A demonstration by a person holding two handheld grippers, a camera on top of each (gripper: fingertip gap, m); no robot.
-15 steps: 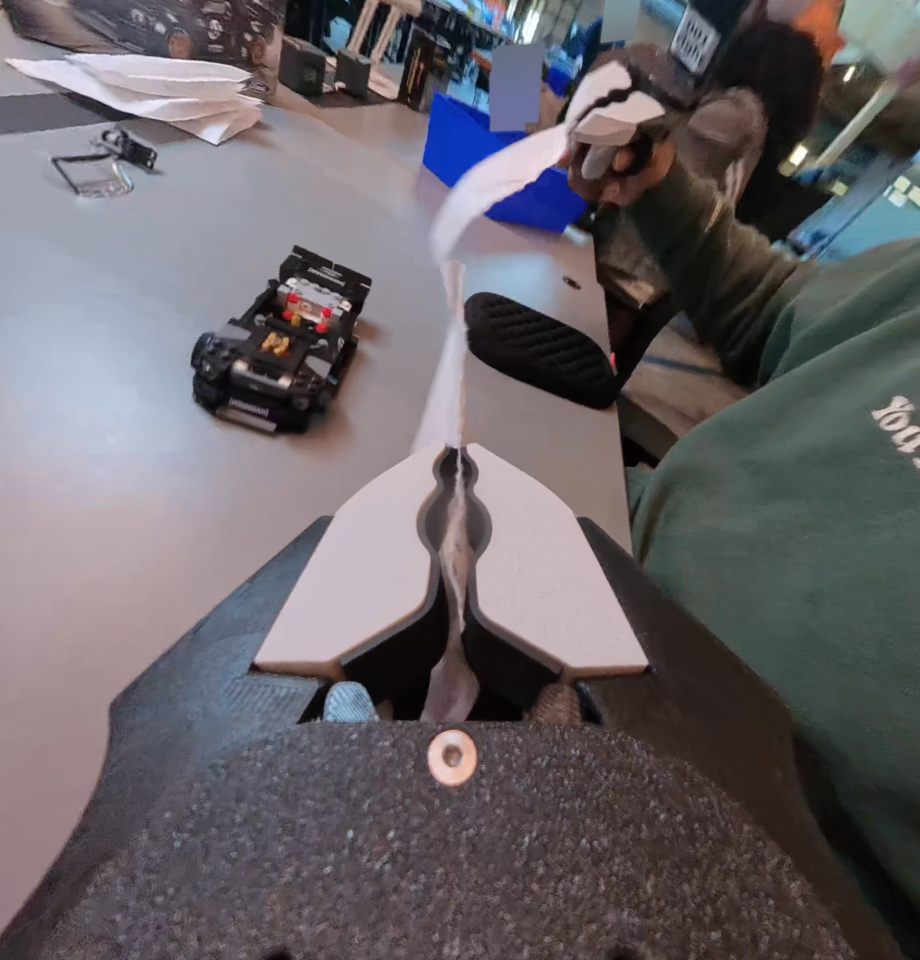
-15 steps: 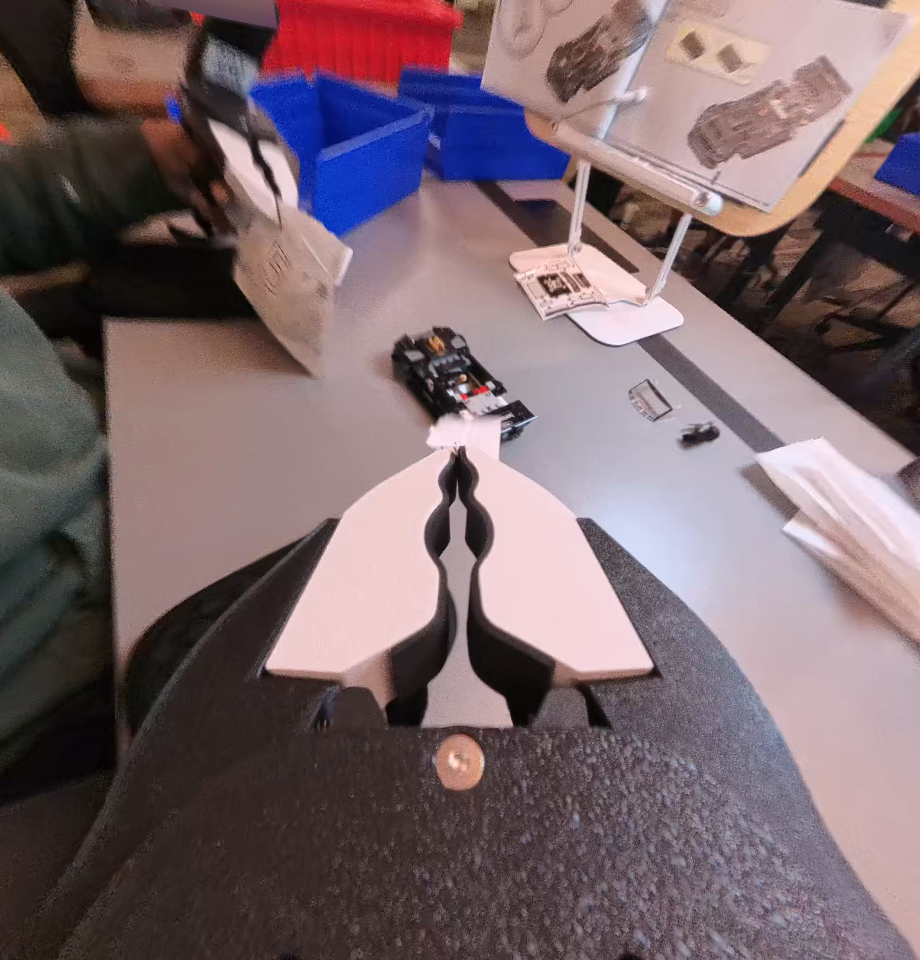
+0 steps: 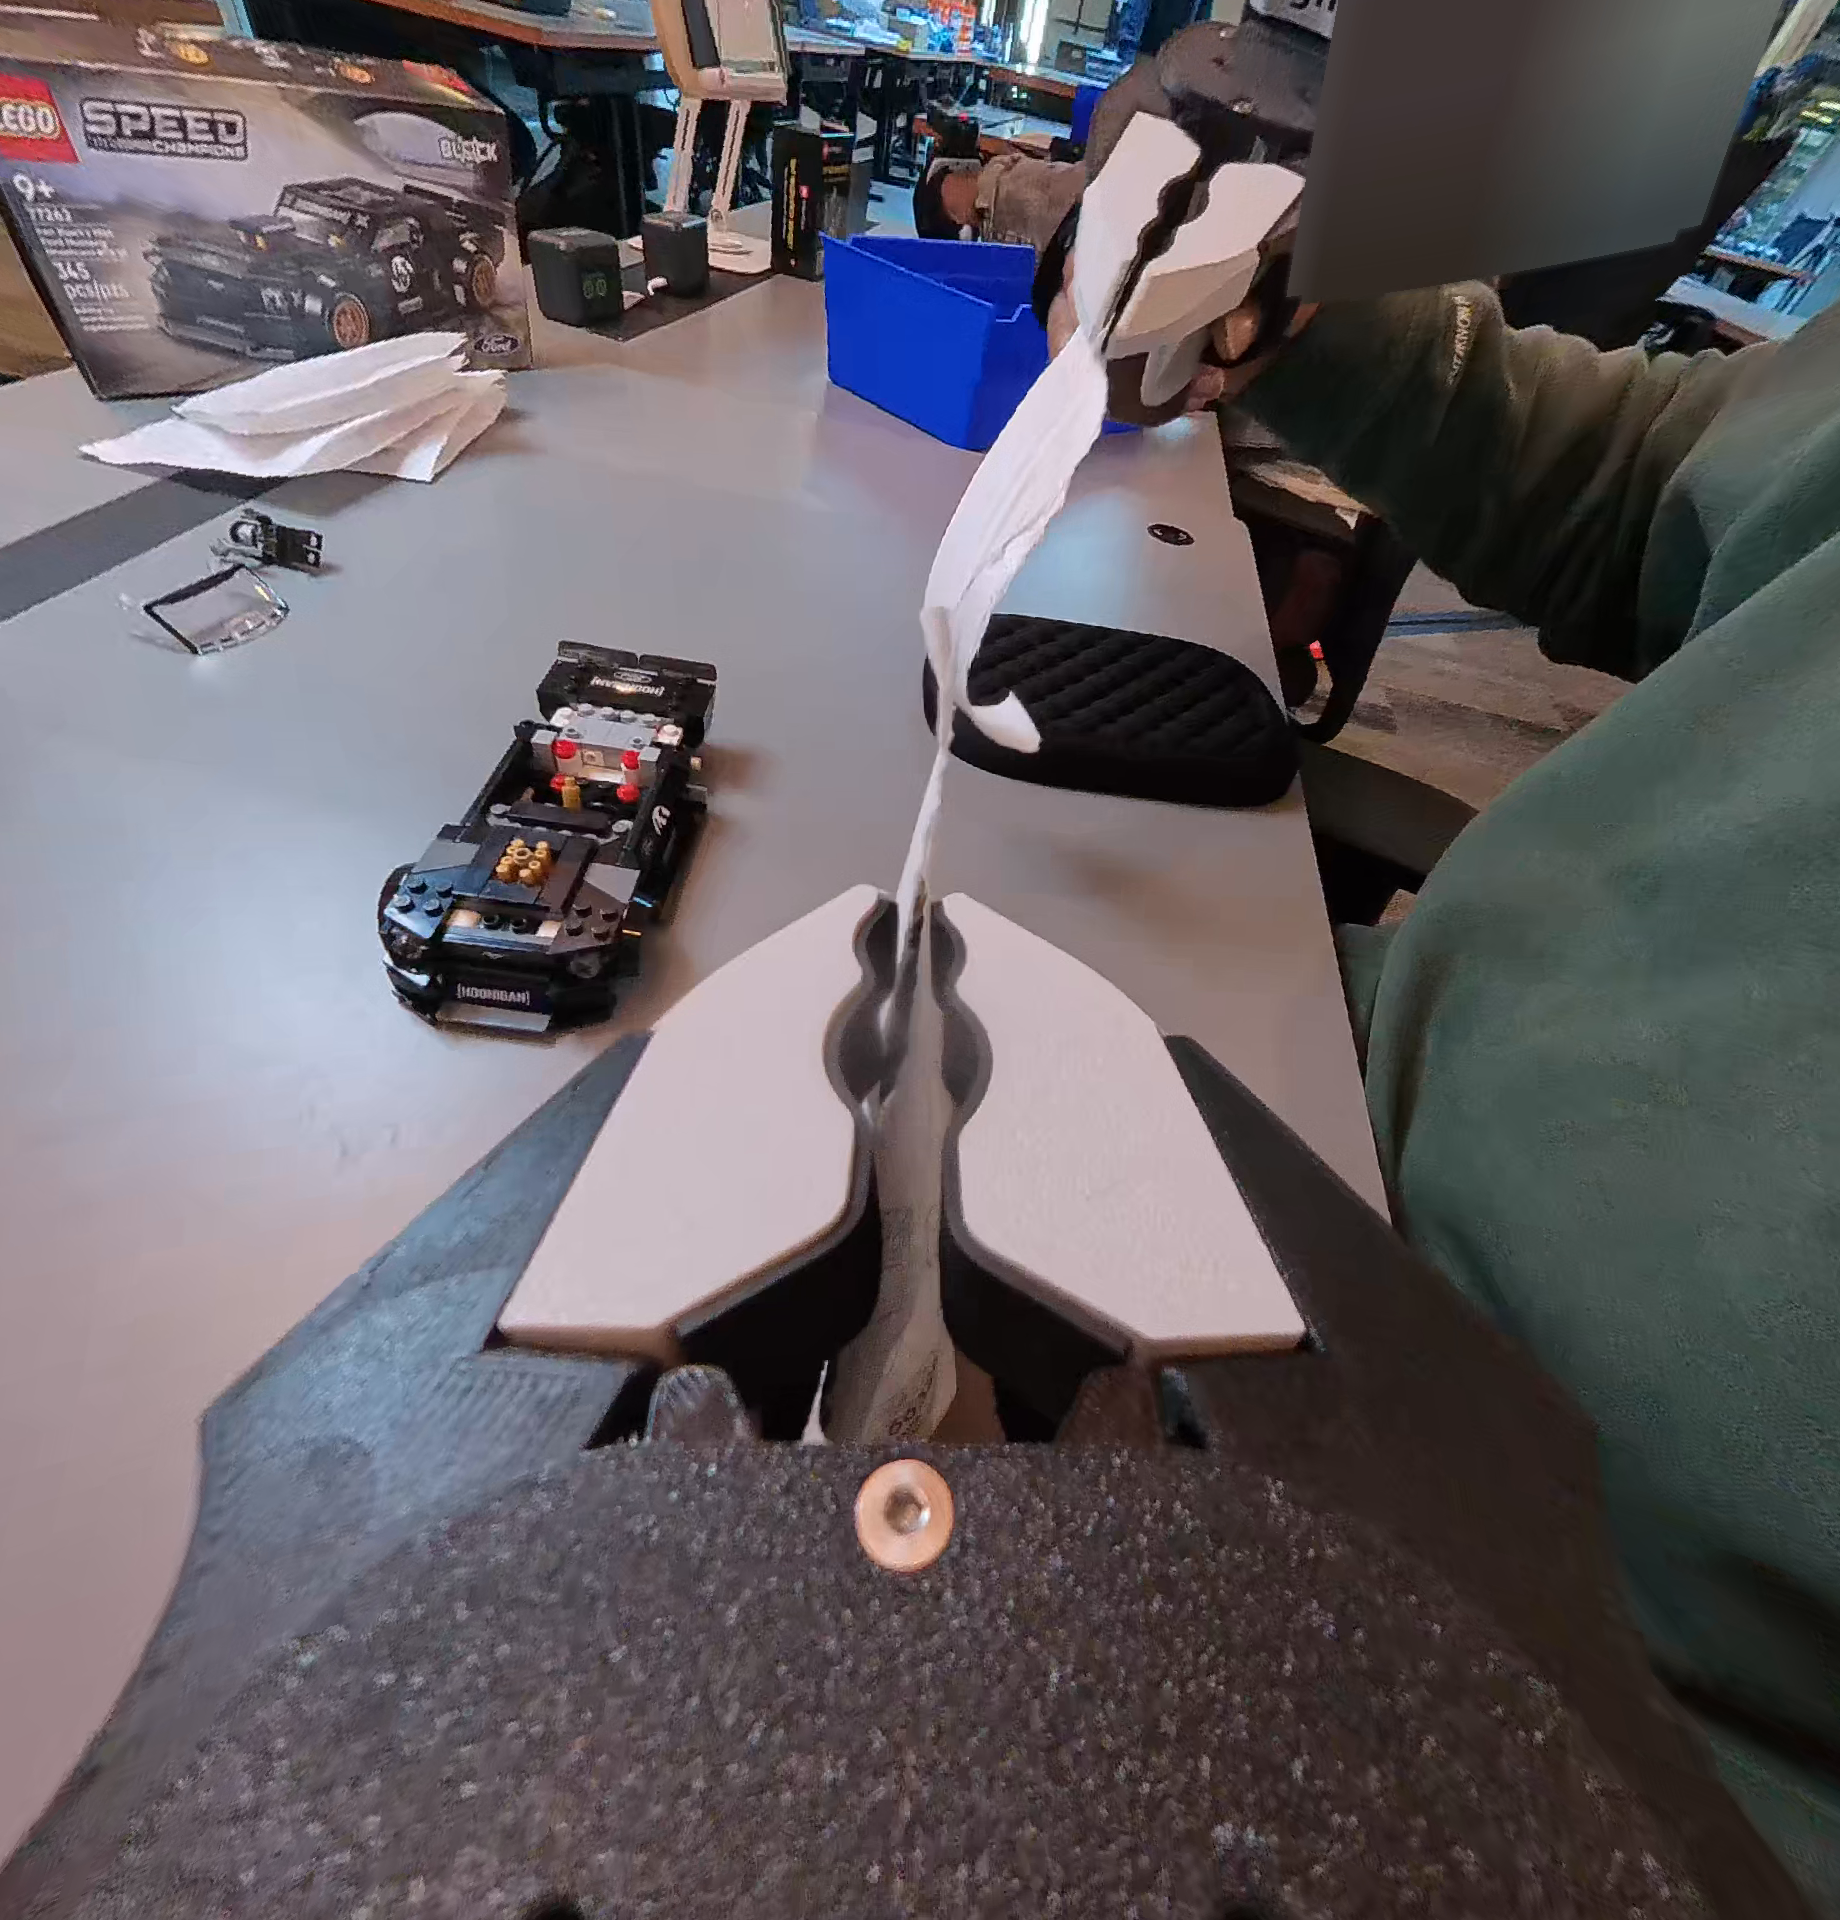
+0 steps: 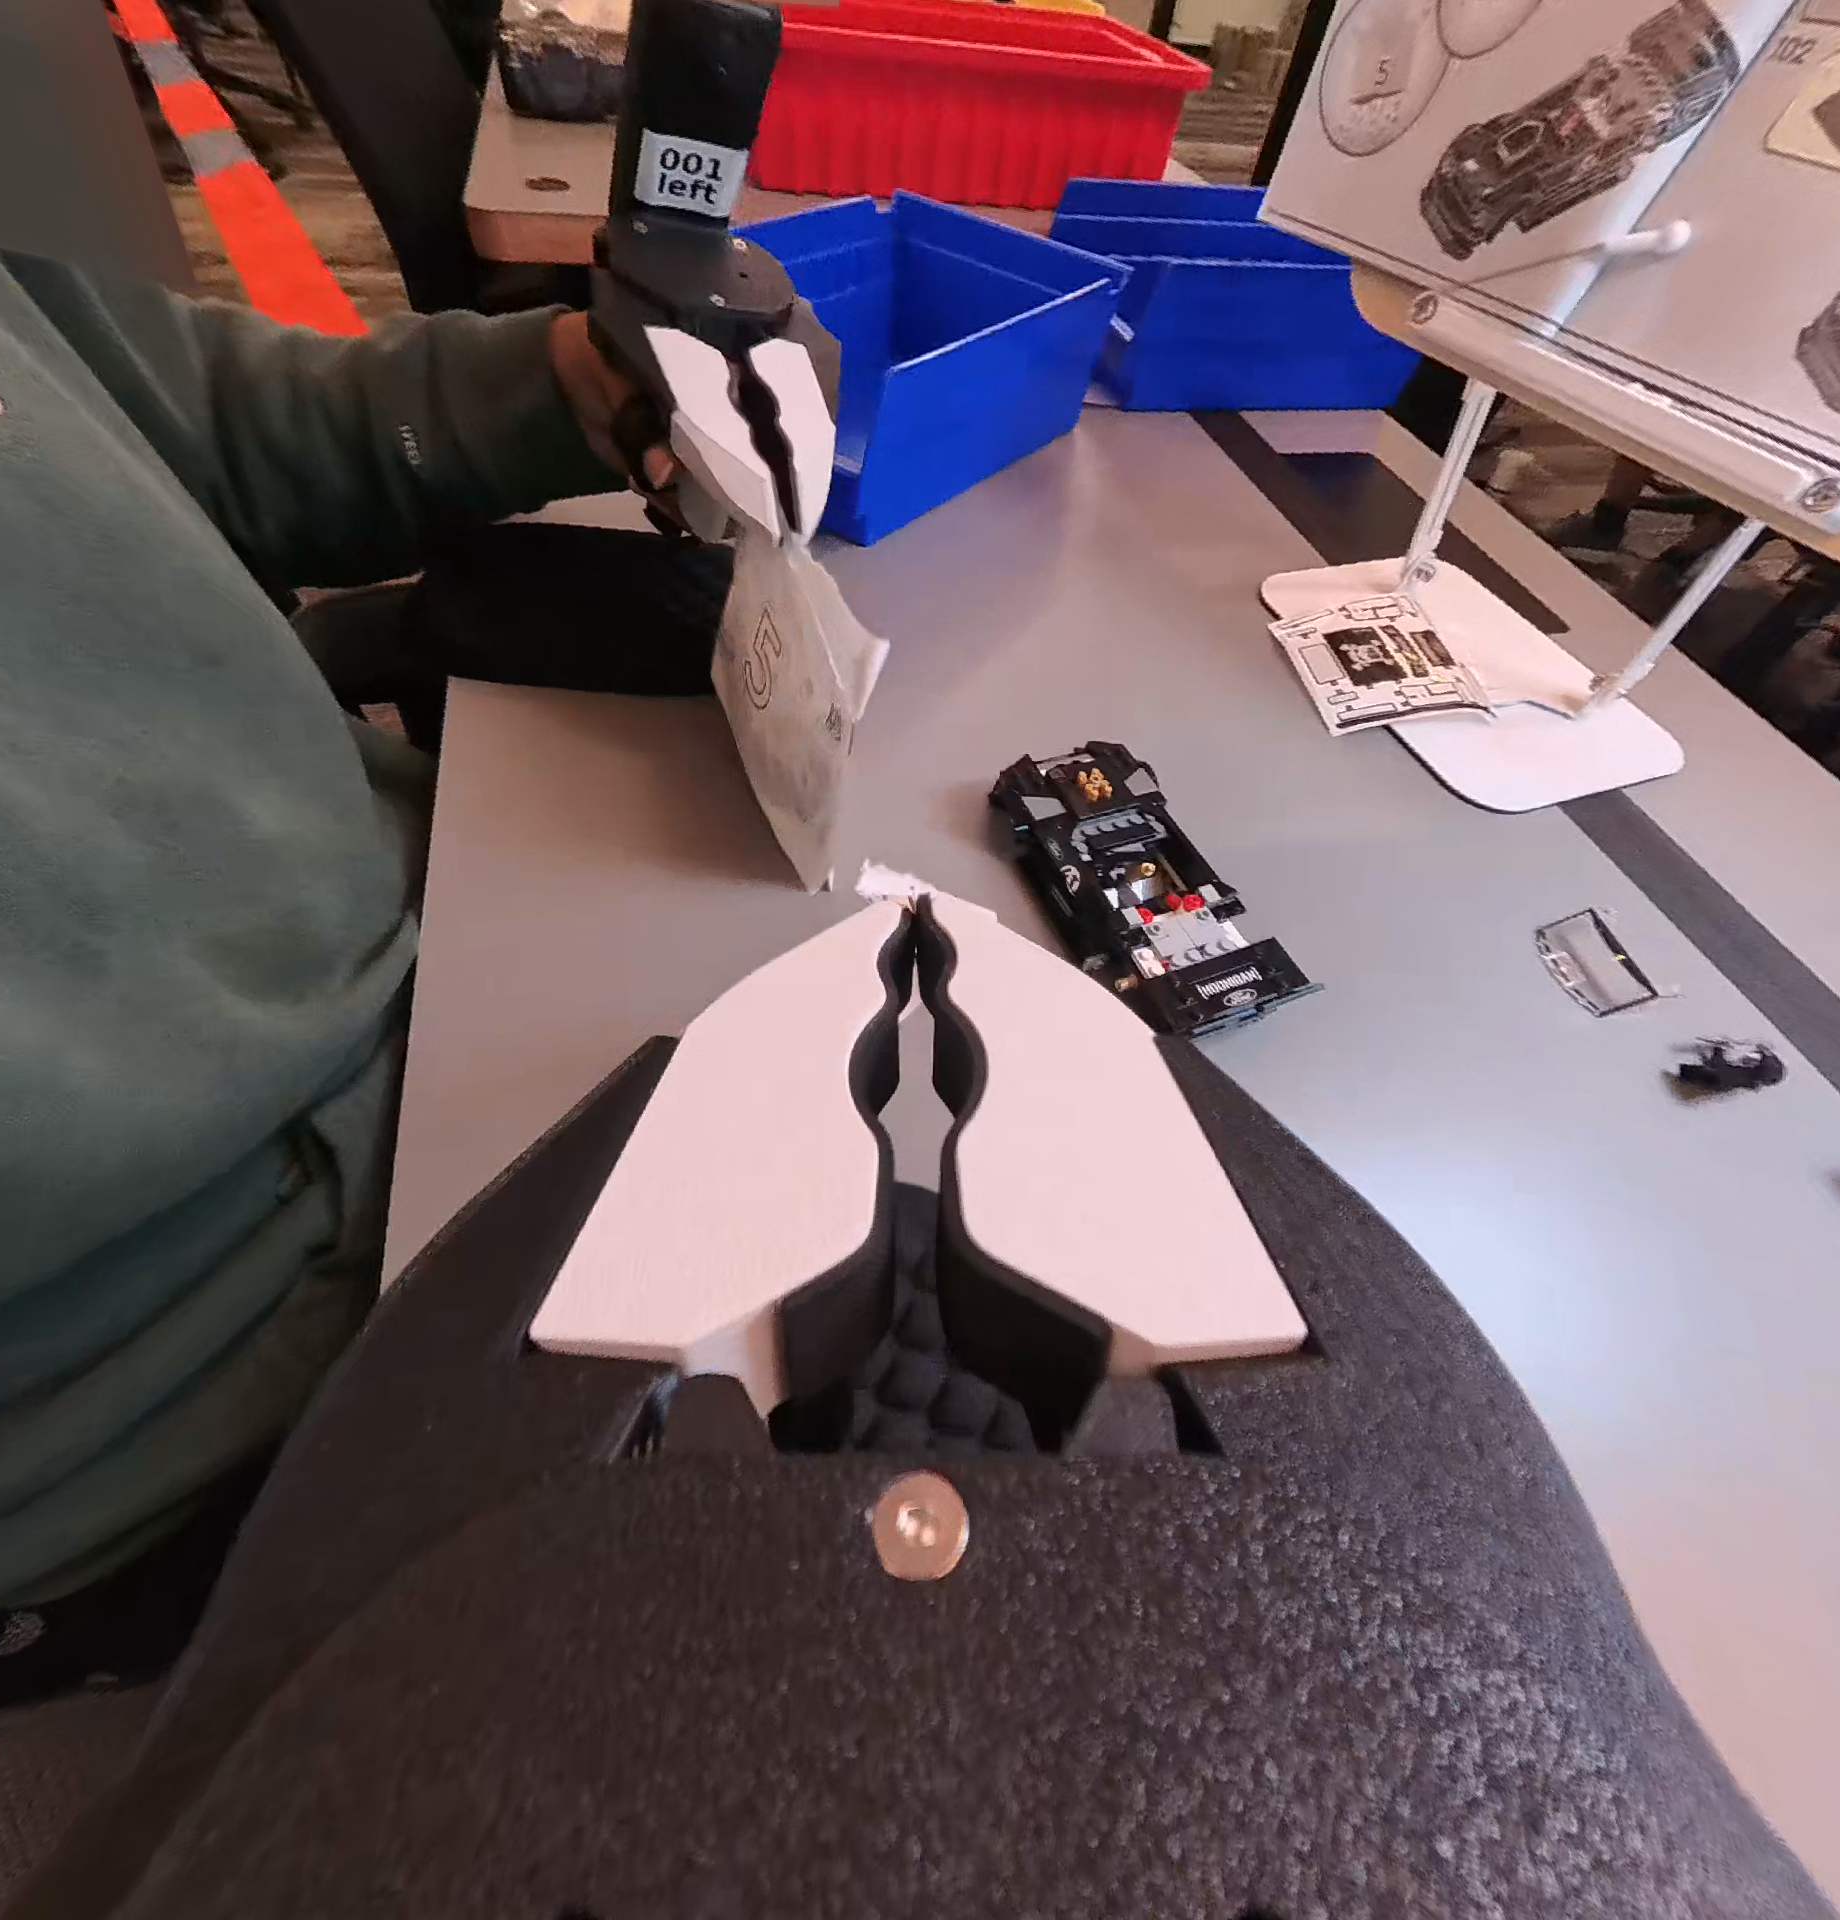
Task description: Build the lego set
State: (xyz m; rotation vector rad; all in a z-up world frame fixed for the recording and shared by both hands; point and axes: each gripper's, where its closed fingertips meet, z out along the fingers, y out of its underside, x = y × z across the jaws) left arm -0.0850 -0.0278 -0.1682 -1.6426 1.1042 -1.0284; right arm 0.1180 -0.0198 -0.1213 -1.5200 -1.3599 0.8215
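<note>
A white paper parts bag (image 3: pixel 1020 488) is stretched between my two grippers above the table's near edge. My left gripper (image 3: pixel 911 914) is shut on one end of it, which runs back between the fingers. My right gripper (image 4: pixel 914 909) is shut on a small torn white edge of the bag (image 4: pixel 791 707). I cannot tell whether that scrap is still joined to the bag. Each gripper shows in the other's view, the right (image 3: pixel 1108 338) and the left (image 4: pixel 786 520). The partly built black lego car (image 3: pixel 552 852) stands on the grey table (image 3: pixel 168 1143), also seen in the right wrist view (image 4: pixel 1144 883).
A clear windscreen piece (image 4: pixel 1596 961) and a small black piece (image 4: pixel 1726 1065) lie right of the car. An instruction booklet on a white stand (image 4: pixel 1622 156), a sticker sheet (image 4: pixel 1373 665) and blue bins (image 4: pixel 957 343) stand behind. The set's box (image 3: pixel 261 208) and empty white bags (image 3: pixel 313 405) lie far left. The left gripper's tips are roughly 20 cm from the right gripper's.
Both grippers have stayed shut on the bag. Both views have shifted: the car sits farther right in the right wrist view, and the set's box now shows in the left wrist view.
</note>
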